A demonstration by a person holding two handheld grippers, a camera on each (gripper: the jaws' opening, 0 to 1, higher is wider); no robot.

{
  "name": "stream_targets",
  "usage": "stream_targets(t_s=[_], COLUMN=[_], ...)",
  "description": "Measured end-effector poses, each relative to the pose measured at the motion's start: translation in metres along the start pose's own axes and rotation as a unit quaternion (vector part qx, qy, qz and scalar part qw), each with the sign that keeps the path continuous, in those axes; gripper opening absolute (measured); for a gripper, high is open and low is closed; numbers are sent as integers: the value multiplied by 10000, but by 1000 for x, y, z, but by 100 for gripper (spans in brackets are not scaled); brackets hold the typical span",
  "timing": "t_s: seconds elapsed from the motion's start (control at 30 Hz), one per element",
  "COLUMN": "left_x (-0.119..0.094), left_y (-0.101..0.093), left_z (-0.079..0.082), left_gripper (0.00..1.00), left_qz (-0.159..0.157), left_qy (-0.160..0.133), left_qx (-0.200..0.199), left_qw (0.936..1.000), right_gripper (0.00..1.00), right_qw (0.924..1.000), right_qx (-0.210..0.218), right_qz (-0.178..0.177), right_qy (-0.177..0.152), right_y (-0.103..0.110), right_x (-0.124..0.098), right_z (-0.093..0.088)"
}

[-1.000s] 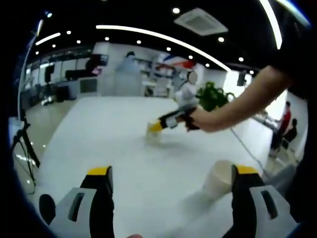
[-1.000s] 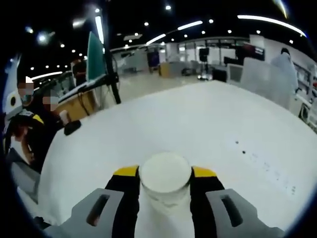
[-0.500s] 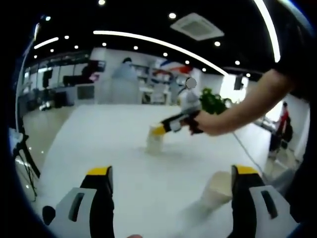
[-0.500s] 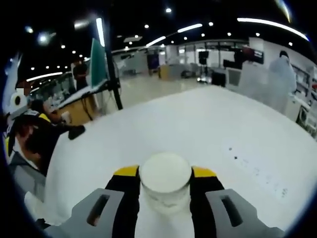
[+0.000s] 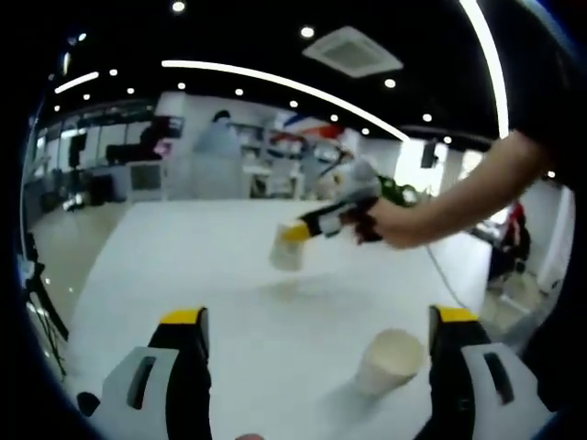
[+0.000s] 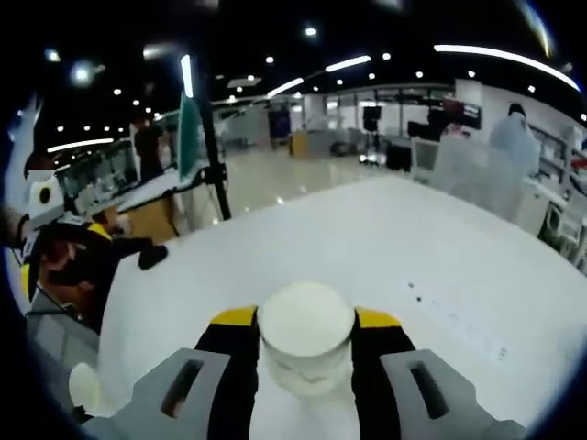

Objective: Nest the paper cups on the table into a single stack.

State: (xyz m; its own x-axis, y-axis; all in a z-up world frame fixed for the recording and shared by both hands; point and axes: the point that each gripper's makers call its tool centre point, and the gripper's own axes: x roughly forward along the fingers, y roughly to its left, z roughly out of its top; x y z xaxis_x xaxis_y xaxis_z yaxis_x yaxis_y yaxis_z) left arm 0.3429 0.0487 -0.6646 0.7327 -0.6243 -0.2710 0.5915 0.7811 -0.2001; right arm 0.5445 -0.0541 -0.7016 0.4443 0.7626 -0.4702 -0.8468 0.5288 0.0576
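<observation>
Right gripper [image 6: 305, 344]: jaws clamped on a paper cup [image 6: 305, 332], one yellow-tipped jaw against each side of its wall. In the right gripper view the cup fills the gap between the jaws and presents one pale round end to the camera; whether that end is the base or the mouth cannot be told. In the left gripper view the same gripper [image 5: 316, 223] enters from the right, in the person's hand [image 5: 385, 223], with the held cup [image 5: 287, 247] at its tip, apparently lifted clear of the white table [image 5: 229, 275], a faint shadow lying beneath it.

Left gripper [image 5: 316, 362]: jaws wide apart, grasping nothing. A second cup [image 5: 389, 359] stands mouth-up on the table just inside the right-hand jaw; contact between jaw and cup cannot be judged.

Step in hand, as judged: carrying the held cup to the standing one for nesting. To do it well, bring the held cup directly above the open mouth, axis upright and base downward, and lower it straight; a tilted entry would likely catch the rim and tip the light cup. The free gripper could steady the standing cup by closing gently on its wall.

Hard to make out: the table's near edge is cut off behind the jaws; the background room is blurred.
</observation>
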Motion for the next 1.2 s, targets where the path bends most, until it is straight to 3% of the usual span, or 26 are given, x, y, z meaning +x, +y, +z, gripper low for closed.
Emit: stream_targets(t_s=[0.3, 0.37, 0.73, 1.2], left_x=[0, 0, 3, 4], left_y=[-8, -11, -23, -32], left_z=[7, 8, 12, 17], left_gripper=[100, 100, 100, 100], left_qz=[-157, -208, -465, -765], left_qy=[-9, 13, 9, 1], left_qx=[101, 162, 218, 260], left_qw=[9998, 9997, 9987, 9967], right_gripper=[36, 36, 36, 36], right_qw=[9992, 9973, 9977, 9958], right_qx=[131, 448, 96, -36], right_qz=[-101, -51, 19, 200], right_qy=[-377, -571, -671, -895], right_y=[8, 13, 36, 71], right_x=[-35, -43, -82, -115], right_z=[25, 35, 58, 68])
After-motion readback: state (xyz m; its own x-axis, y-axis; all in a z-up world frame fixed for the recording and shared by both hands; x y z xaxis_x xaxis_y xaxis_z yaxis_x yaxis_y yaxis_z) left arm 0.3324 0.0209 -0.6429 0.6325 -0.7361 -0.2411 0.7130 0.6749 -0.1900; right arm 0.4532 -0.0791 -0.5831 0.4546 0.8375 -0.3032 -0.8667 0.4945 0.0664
